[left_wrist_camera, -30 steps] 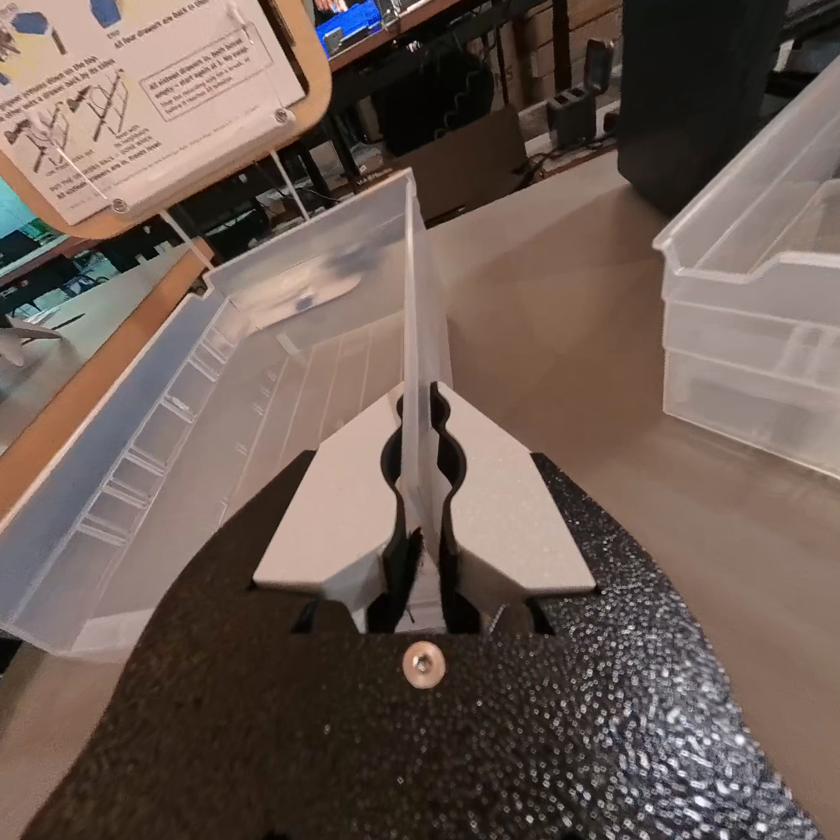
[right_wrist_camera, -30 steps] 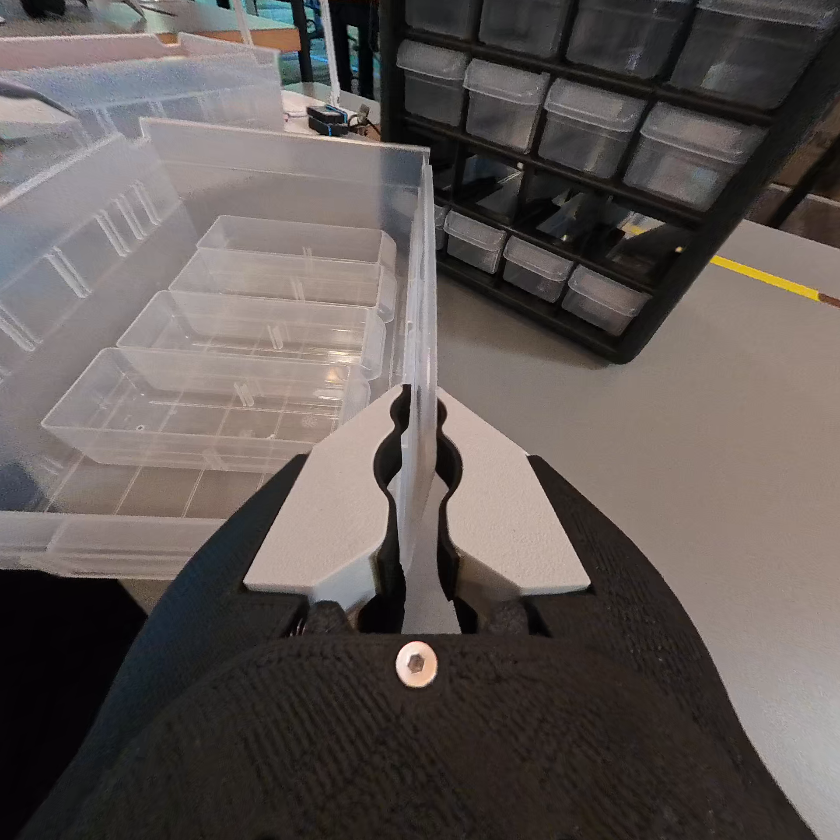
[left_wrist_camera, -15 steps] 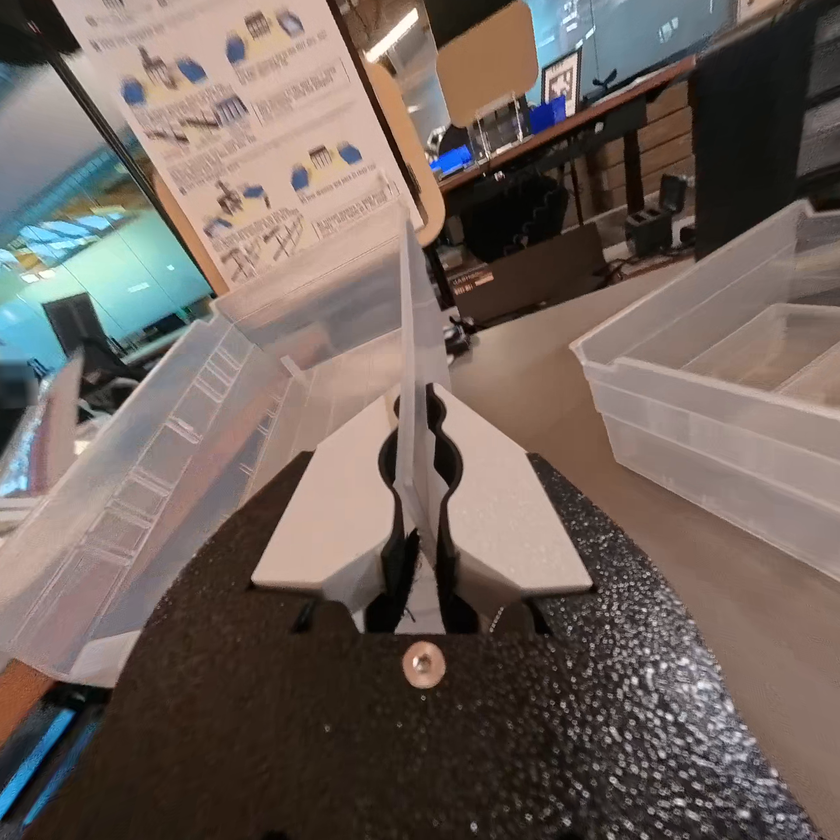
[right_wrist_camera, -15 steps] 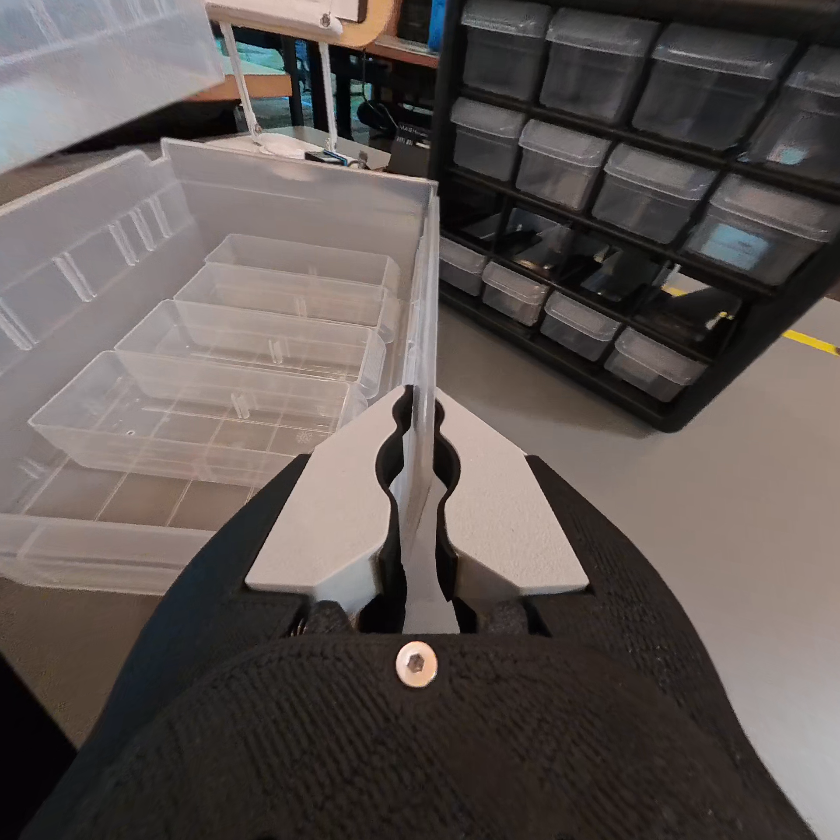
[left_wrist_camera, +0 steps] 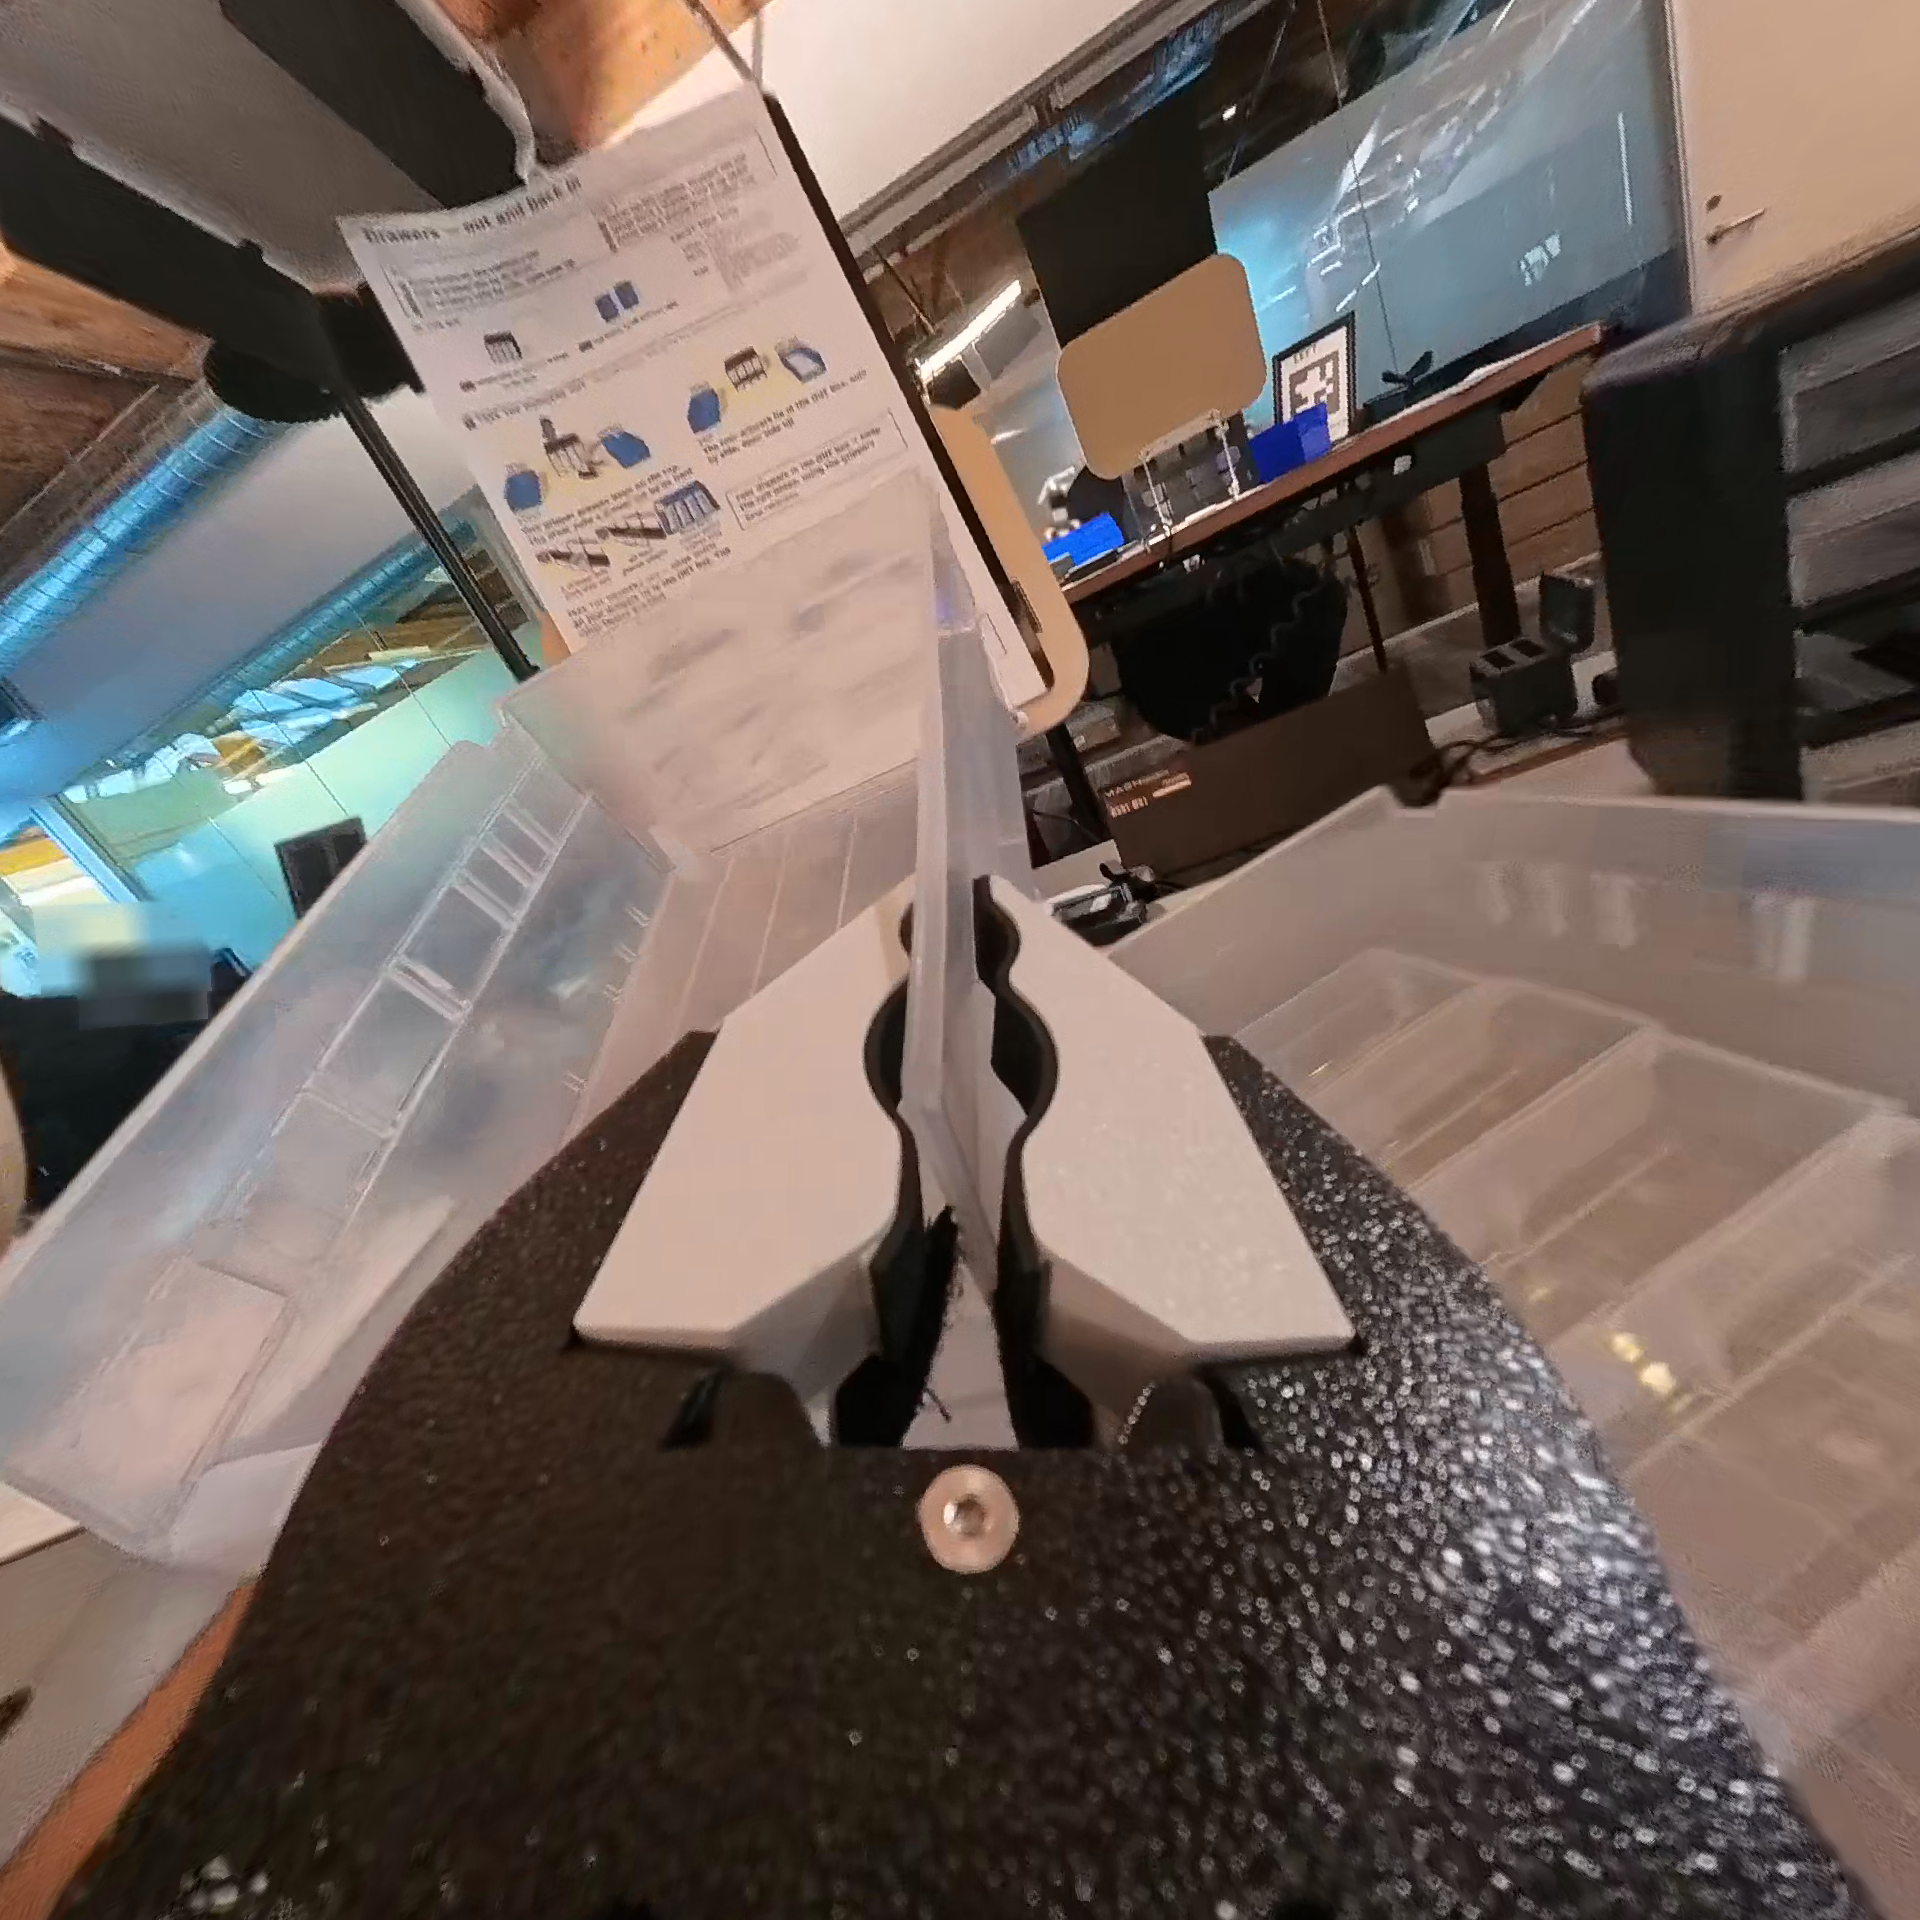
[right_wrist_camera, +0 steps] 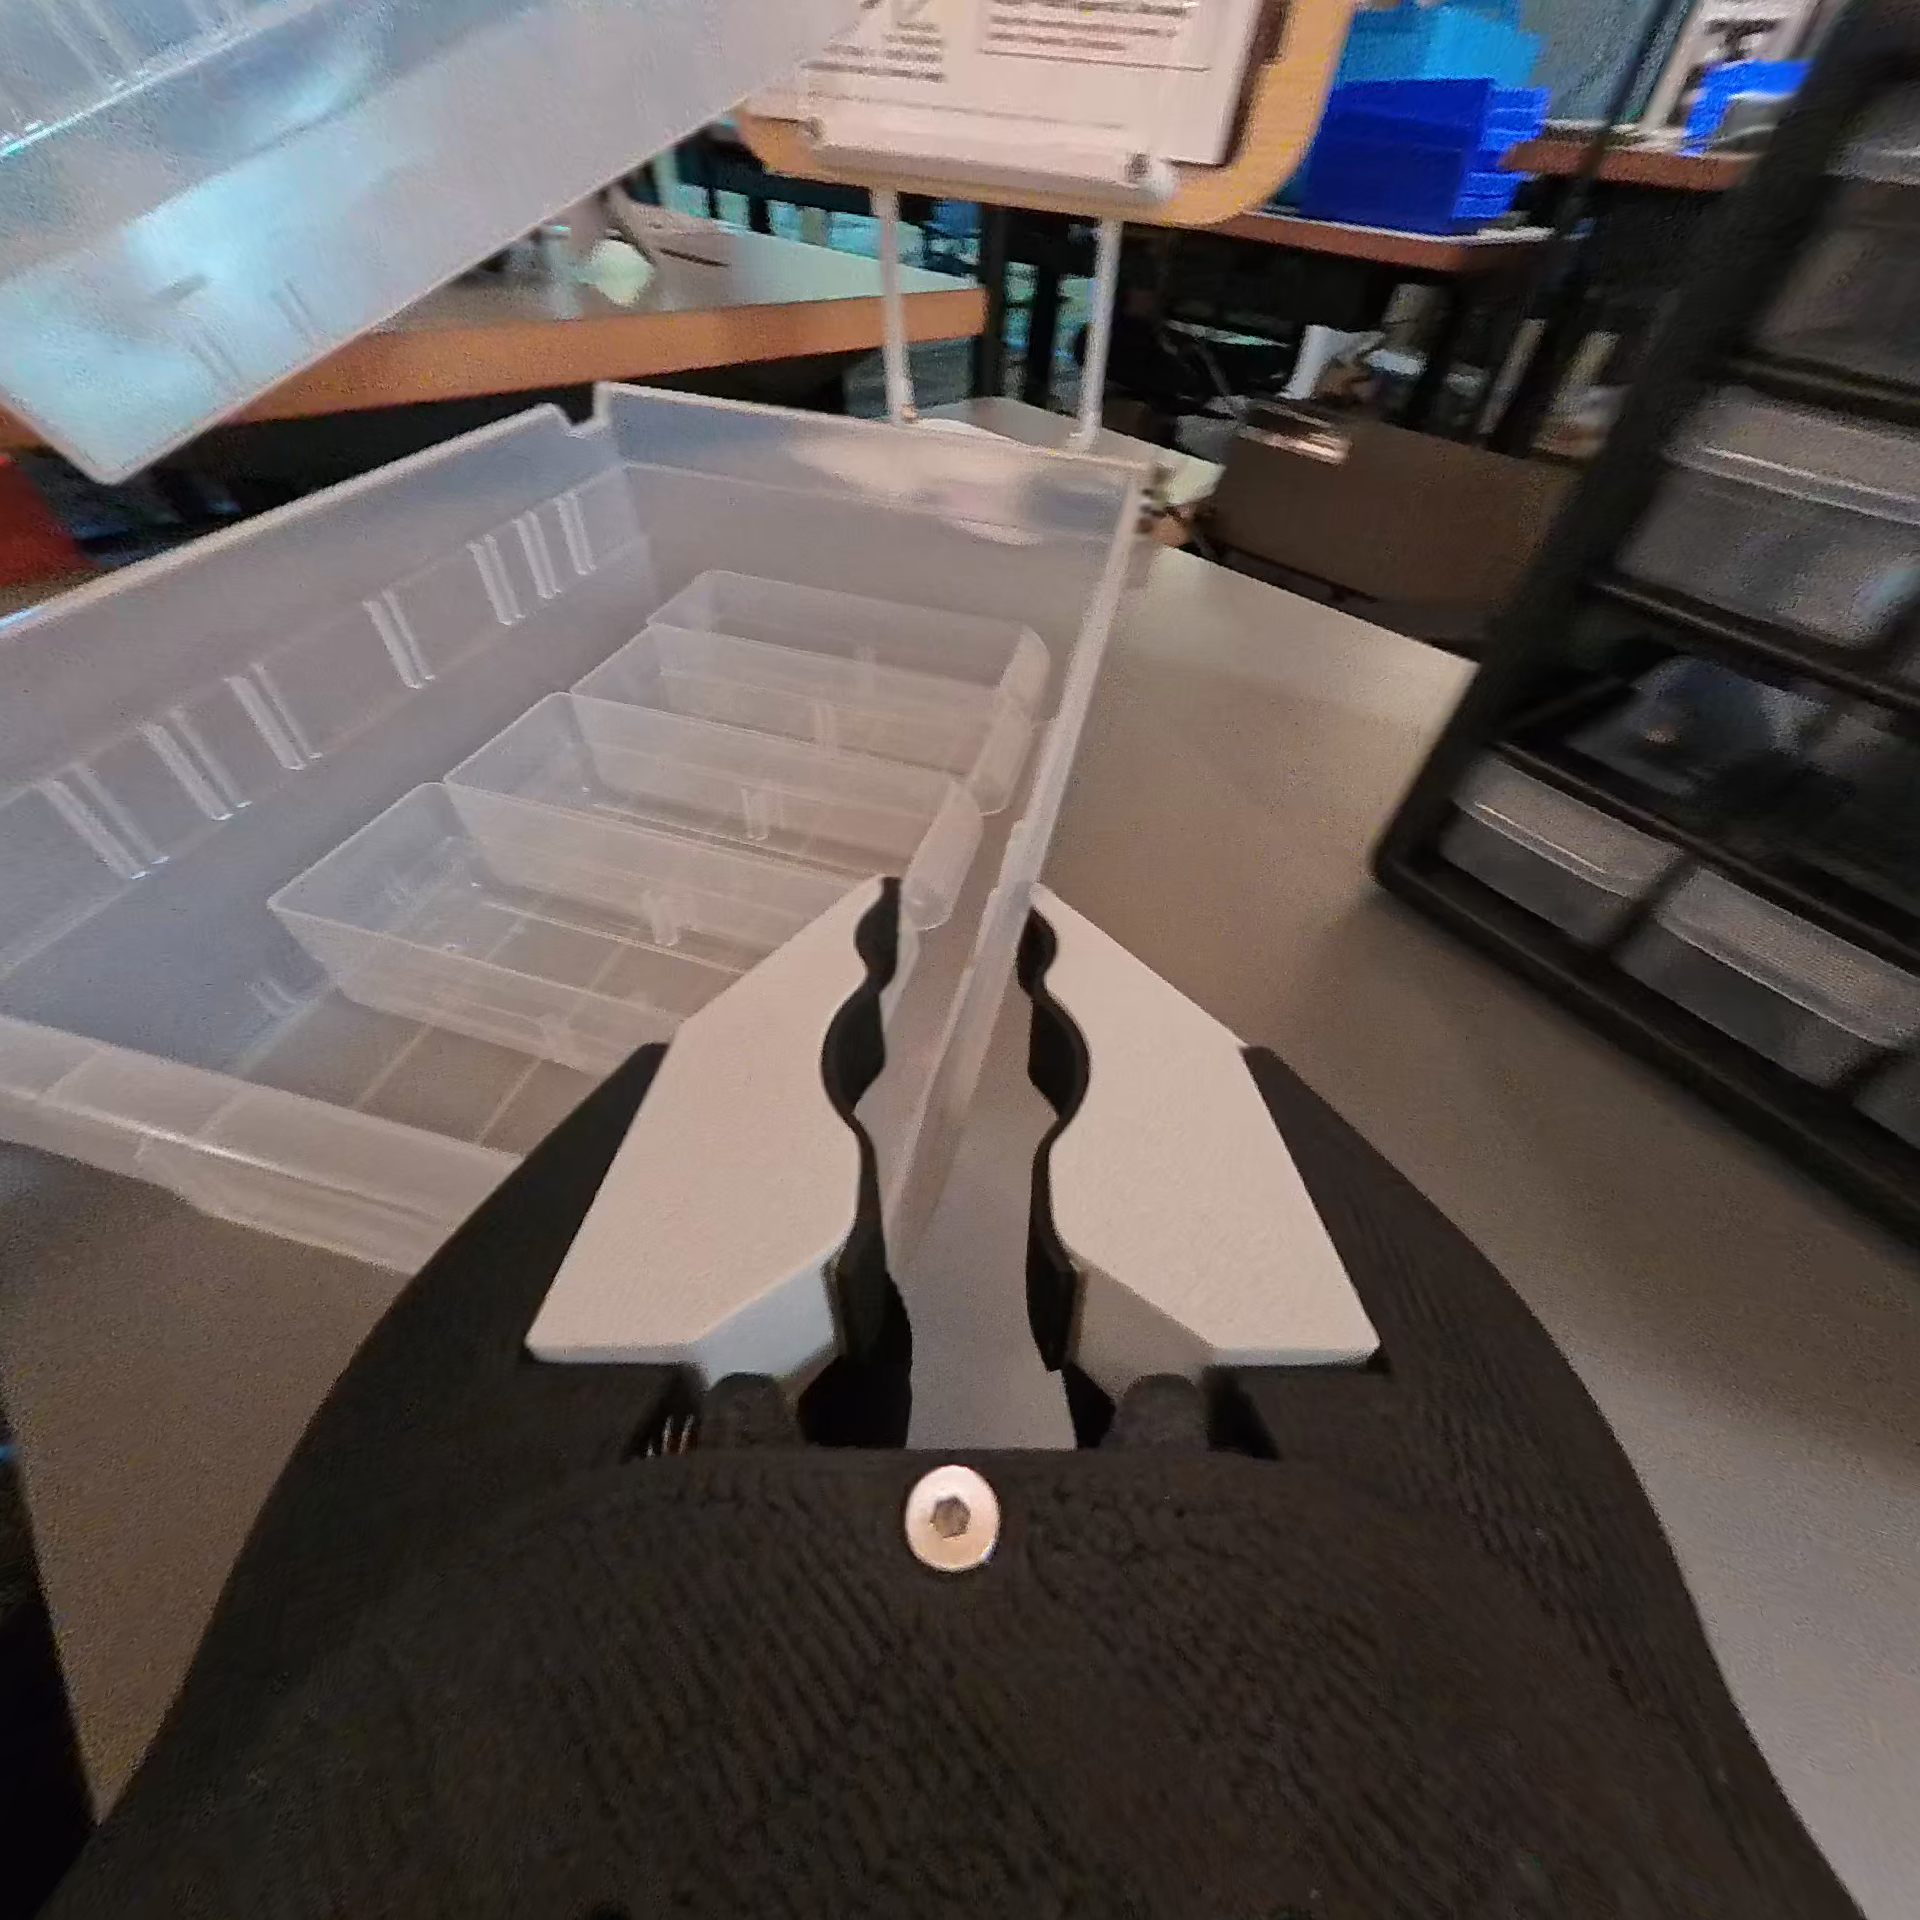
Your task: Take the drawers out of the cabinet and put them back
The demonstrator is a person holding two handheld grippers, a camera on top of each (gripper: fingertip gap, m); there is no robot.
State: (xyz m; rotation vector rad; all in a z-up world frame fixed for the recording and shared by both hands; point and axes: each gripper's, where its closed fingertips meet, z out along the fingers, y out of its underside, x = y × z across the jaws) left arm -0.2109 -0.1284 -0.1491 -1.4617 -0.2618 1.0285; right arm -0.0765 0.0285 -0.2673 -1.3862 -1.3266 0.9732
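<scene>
Left wrist view showed the left gripper point(left_wrist_camera: 951, 1039) clenched on the side wall of a clear bin point(left_wrist_camera: 312, 1091) lifted off the tabletop. The right gripper point(right_wrist_camera: 956, 935) had its fingers released, straddling the right wall of another bin point(right_wrist_camera: 312, 727) resting on the tabletop point(right_wrist_camera: 1299, 935), four small drawers point(right_wrist_camera: 644, 831) inside, the cabinet point(right_wrist_camera: 1714, 727) at right.

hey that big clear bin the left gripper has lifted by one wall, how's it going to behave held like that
The empty clear bin is probably light: the left gripper holds it tilted by one thin wall. That wall may flex, since it is a thin plastic sheet pinched between the fingers. It could slip or swing, because the smooth plastic is held along one edge only.
</scene>
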